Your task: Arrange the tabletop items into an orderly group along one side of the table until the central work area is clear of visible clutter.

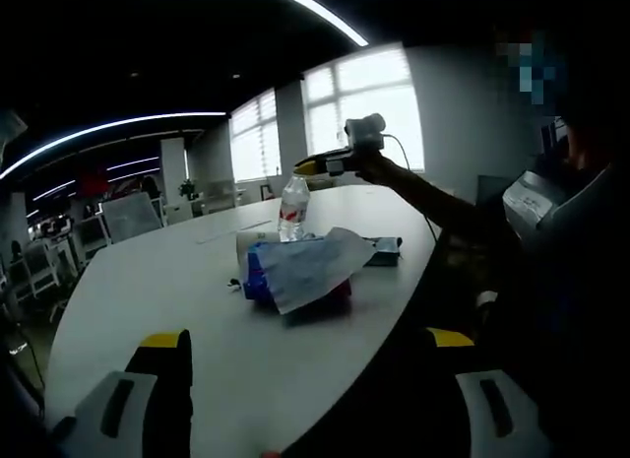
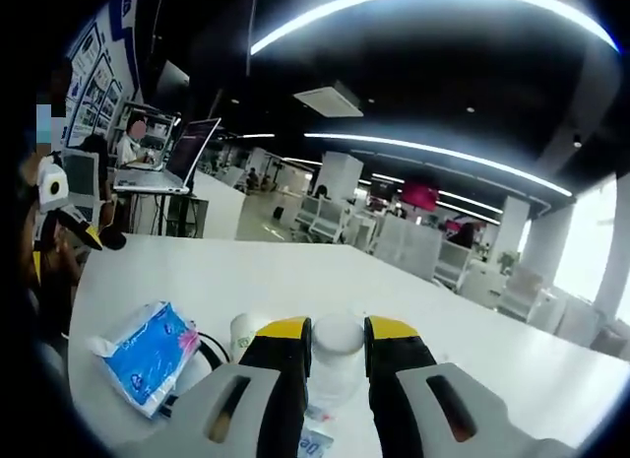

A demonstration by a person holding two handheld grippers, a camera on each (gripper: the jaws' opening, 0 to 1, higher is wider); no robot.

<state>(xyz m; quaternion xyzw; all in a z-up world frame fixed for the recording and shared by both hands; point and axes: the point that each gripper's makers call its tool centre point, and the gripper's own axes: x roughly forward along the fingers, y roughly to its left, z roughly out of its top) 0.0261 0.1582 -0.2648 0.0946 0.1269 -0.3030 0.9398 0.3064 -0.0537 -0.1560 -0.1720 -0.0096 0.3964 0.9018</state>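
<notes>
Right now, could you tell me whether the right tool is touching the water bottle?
Touching. In the right gripper view, the right tool has its yellow-tipped jaws closed against both sides of the water bottle, with no gap visible beside the white cap.

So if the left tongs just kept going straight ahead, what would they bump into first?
Probably the blue tissue pack lying on the white table, with the water bottle just behind it. Depth is hard to judge here.

No text can be read. The bottle (image 1: 293,208) carries a red label, the blue packet (image 2: 148,355) has print, and wall posters (image 2: 98,54) at ten o'clock are too blurred.
</notes>
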